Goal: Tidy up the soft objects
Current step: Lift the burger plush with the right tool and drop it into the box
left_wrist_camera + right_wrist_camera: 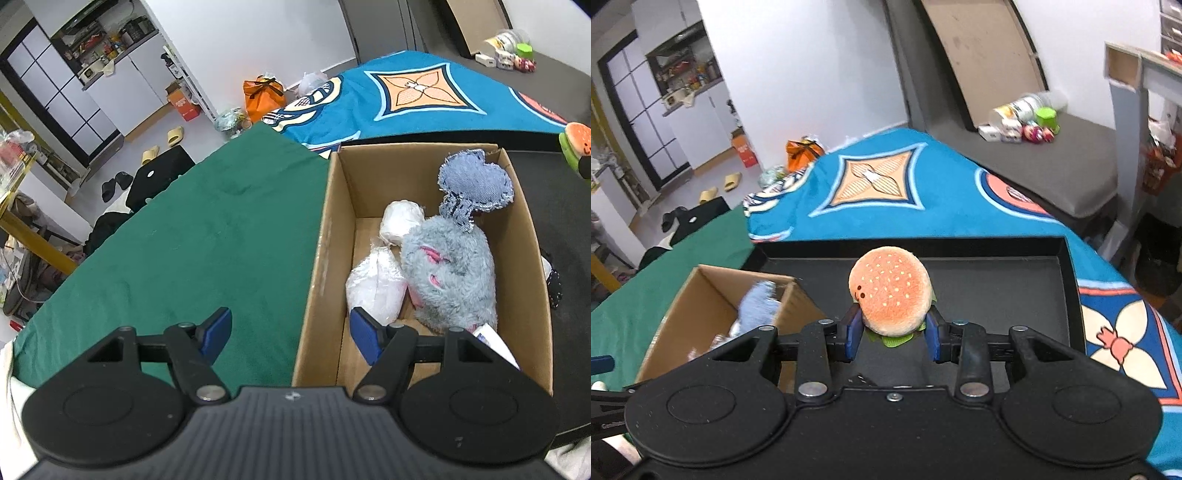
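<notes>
My right gripper (pixel 892 332) is shut on a plush hamburger toy (pixel 891 293) and holds it above a black tray (pixel 1067 288). The burger also shows at the right edge of the left wrist view (pixel 576 146). A cardboard box (pixel 325 240) stands on the green cloth (pixel 192 236). It holds a grey furry plush (pixel 450 273), a denim soft piece (pixel 474 184) and two white wrapped bundles (pixel 376 288). My left gripper (pixel 291 334) is open and empty, astride the box's left wall near its front corner. The box lies left of the burger in the right wrist view (pixel 679 302).
A blue patterned blanket (pixel 923 184) covers the surface behind the tray. A small dark dotted item (pixel 554 288) lies on the tray right of the box. Bottles and small toys (pixel 1027 122) sit on a grey mattress at the back right. Slippers and bags lie on the floor at left.
</notes>
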Motion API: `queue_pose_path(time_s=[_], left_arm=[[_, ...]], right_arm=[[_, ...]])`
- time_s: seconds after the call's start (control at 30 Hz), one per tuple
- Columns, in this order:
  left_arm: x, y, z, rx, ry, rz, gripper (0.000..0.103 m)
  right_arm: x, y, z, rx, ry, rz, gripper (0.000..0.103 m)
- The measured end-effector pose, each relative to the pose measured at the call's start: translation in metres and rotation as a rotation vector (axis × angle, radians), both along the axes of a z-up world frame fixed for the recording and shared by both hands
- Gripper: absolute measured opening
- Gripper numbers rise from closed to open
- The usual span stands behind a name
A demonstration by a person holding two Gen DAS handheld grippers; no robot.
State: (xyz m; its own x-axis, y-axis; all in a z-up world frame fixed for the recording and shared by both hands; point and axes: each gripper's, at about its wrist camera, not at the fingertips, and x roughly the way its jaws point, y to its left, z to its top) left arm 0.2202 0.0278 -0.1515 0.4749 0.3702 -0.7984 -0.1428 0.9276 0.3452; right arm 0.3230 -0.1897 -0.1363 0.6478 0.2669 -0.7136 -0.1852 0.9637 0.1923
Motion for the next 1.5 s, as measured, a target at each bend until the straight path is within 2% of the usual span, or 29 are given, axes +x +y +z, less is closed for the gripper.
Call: queue_pose_path(time_s=[0.33, 0.67, 0.97, 1.1, 1.23, 1.4, 1.5], left_arm=[[-0.011, 0.013, 0.009, -0.069, -0.033, -0.001, 0.069], [-0.017, 0.021, 0.005, -0.158, -0.047, -0.013, 0.063], [-0.019, 0.032, -0.002, -0.223, -0.045, 0.0, 0.048], [-0.018, 0.036, -0.006, -0.252, -0.035, 0.001, 0.039], [-0.016, 0.04, -0.01, -0.277, -0.021, 0.008, 0.025], [-0.015, 0.043, -0.013, -0.296, -0.012, 0.007, 0.017], [-0.015, 0.047, -0.014, -0.317, -0.009, 0.009, 0.015]], right_arm=[[-0.015, 0.013, 0.03, 0.068, -0.067, 0.044, 0.035], [-0.029, 0.039, 0.049, 0.131, -0.119, 0.167, 0.035], [-0.031, 0.063, 0.036, 0.135, -0.054, 0.245, 0.035], [-0.038, 0.08, 0.028, 0.129, -0.023, 0.299, 0.035], [-0.044, 0.093, 0.022, 0.128, 0.019, 0.35, 0.035], [-0.048, 0.104, 0.019, 0.134, 0.056, 0.402, 0.036], [-0.05, 0.109, 0.019, 0.158, 0.094, 0.434, 0.046]])
